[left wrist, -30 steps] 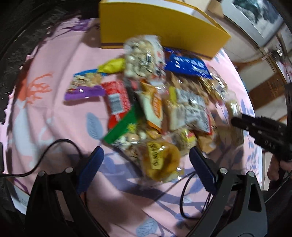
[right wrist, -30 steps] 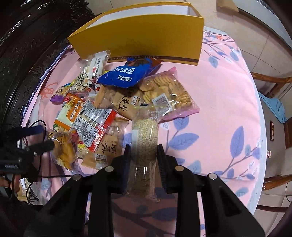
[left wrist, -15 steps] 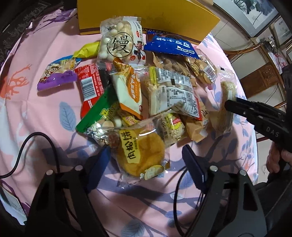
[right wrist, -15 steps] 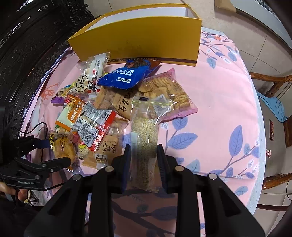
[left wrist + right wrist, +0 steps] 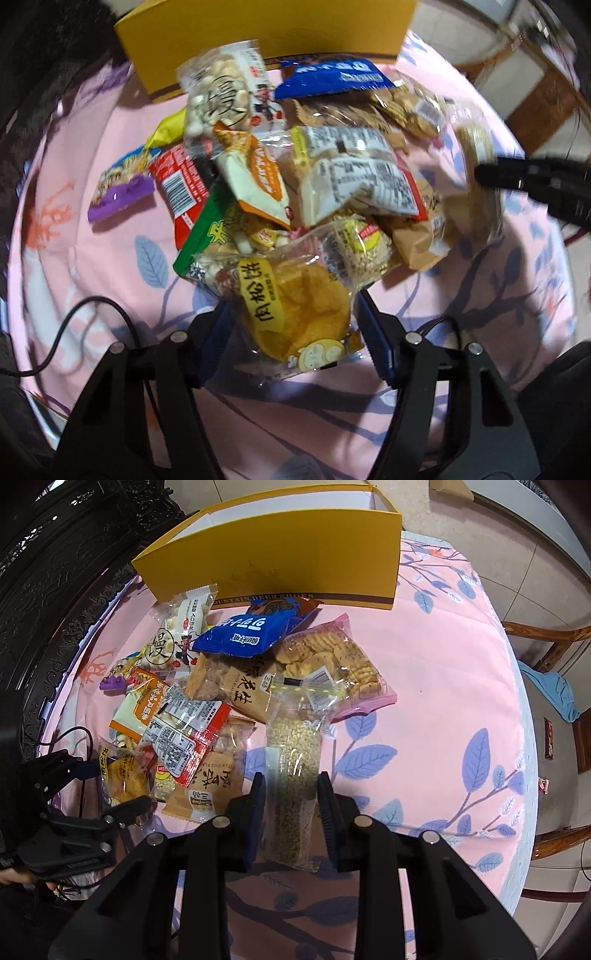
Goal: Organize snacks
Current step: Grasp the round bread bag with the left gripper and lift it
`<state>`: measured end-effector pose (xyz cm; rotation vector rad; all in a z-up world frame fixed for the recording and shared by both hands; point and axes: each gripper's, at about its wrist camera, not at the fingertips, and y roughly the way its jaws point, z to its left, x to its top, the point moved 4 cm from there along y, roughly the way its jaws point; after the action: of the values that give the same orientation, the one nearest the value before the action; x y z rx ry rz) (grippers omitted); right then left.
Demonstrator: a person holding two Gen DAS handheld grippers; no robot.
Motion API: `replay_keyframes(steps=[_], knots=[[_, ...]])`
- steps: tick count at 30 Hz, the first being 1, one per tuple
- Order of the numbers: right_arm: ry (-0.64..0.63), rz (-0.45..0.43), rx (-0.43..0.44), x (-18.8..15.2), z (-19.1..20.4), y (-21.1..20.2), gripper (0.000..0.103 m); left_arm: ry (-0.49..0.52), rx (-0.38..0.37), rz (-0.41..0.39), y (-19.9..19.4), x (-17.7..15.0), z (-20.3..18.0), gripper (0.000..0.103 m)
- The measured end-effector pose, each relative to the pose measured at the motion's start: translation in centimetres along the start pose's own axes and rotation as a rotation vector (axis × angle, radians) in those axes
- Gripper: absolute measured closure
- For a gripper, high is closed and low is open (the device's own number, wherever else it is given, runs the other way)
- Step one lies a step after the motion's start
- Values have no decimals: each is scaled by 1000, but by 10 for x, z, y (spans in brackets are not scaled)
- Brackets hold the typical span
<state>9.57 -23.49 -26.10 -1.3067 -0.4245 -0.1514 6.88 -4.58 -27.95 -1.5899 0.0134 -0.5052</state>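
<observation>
A pile of snack packets lies on a pink floral tablecloth point(image 5: 443, 672) in front of an open yellow box point(image 5: 295, 554). My left gripper point(image 5: 291, 310) has its fingers around a clear packet with a golden pastry and a yellow label point(image 5: 295, 314), touching or nearly touching its sides; it also shows in the right wrist view point(image 5: 122, 779). My right gripper point(image 5: 291, 786) is shut on a long clear packet of puffed grain bar point(image 5: 295, 760), which rests on the cloth. The right gripper shows at the right of the left wrist view point(image 5: 480, 173).
The pile holds a blue packet point(image 5: 251, 635), a biscuit packet with pink edges point(image 5: 332, 664), a white ball-snack packet point(image 5: 229, 96), red point(image 5: 181, 184), green and purple point(image 5: 118, 188) packets. A black cable point(image 5: 74, 325) lies at the left. A wooden chair point(image 5: 554, 672) stands at the right.
My left gripper has moved forward over the pastry packet and its jaws have narrowed around it. My right gripper keeps its hold on the grain bar packet, drawn slightly back.
</observation>
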Motion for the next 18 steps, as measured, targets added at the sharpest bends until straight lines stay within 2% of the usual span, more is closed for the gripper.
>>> replay_keyframes(steps=[2, 6, 10, 17, 18], knots=[[0, -4, 1, 0, 0, -1, 74, -4, 2, -9, -1, 1, 1, 45], [2, -10, -1, 0, -1, -2, 74, -70, -47, -33, -8, 0, 11, 46], [1, -15, -2, 0, -1, -4, 74, -107, -71, -90, -25, -3, 22, 46], [-33, -44, 2, 2, 6, -11, 74, -146, -56, -127, -41, 1, 36, 46], [-40, -51, 4, 3, 7, -12, 77, -153, -48, -136, -44, 2, 37, 46]])
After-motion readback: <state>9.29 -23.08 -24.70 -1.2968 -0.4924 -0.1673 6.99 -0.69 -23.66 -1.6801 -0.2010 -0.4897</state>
